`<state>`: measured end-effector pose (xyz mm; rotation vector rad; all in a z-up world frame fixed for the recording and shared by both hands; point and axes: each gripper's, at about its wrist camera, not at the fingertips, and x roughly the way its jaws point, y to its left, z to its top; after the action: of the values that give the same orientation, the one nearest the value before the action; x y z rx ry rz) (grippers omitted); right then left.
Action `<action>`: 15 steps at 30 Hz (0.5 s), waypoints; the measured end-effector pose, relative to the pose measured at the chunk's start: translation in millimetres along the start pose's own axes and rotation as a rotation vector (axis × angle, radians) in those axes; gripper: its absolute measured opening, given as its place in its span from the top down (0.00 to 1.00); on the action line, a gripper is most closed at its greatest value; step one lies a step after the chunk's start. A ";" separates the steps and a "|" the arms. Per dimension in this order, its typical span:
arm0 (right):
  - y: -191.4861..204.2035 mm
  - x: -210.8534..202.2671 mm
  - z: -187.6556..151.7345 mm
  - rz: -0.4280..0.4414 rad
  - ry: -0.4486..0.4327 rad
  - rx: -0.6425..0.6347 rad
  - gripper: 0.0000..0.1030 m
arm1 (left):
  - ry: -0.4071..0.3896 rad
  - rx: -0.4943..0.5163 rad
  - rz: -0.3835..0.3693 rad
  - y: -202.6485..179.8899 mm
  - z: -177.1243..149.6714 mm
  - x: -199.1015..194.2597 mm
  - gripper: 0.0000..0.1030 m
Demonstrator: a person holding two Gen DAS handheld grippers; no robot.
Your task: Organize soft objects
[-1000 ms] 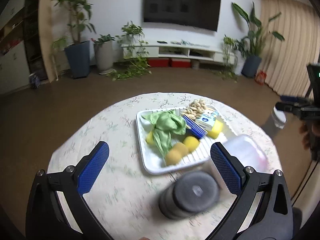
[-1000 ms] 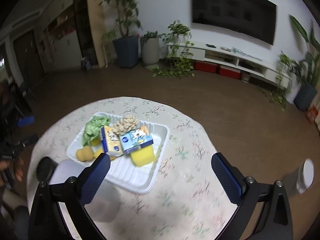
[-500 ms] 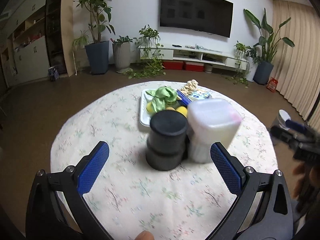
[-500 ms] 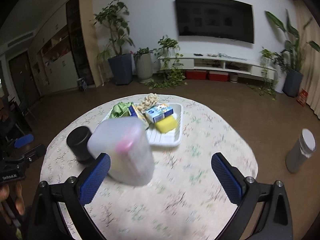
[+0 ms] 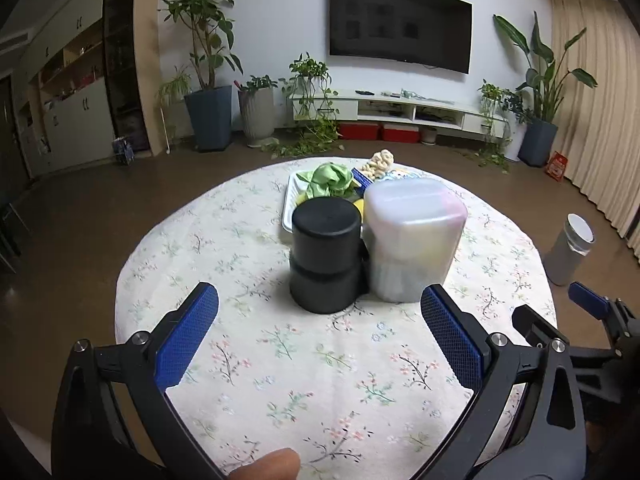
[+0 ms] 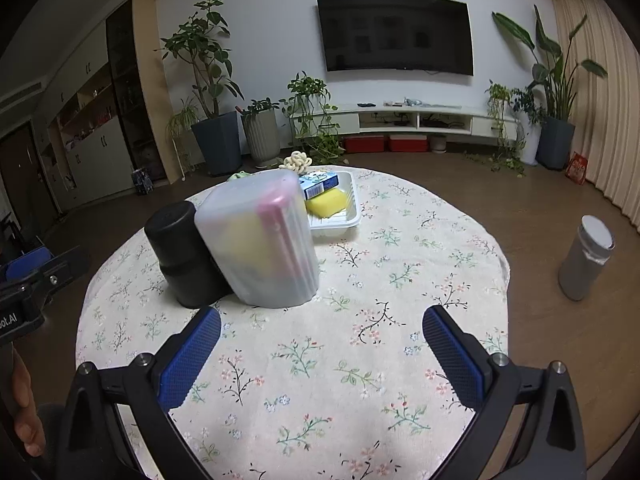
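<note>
Black hand-held gripper — blue pads

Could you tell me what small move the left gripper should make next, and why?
Probably ease the left gripper forward toward the black canister. Its jaws are open and empty, short of the canister, which stands close beside the frosted container and blocks the way to the soft items in the white tray.

Matt black canister beside a frosted, translucent plastic container; floral cloth covers the table; glossy white tray behind.
</note>
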<state>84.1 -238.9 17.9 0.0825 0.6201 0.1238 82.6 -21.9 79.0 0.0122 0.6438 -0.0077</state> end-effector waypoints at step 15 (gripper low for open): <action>21.4 -13.0 -6.4 -0.039 -0.017 -0.056 0.00 | 0.015 -0.003 0.000 -7.4 -11.0 -0.7 0.00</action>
<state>67.9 -219.3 22.6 0.0172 0.6003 0.1024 75.4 -29.1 70.5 0.0092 0.6593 -0.0060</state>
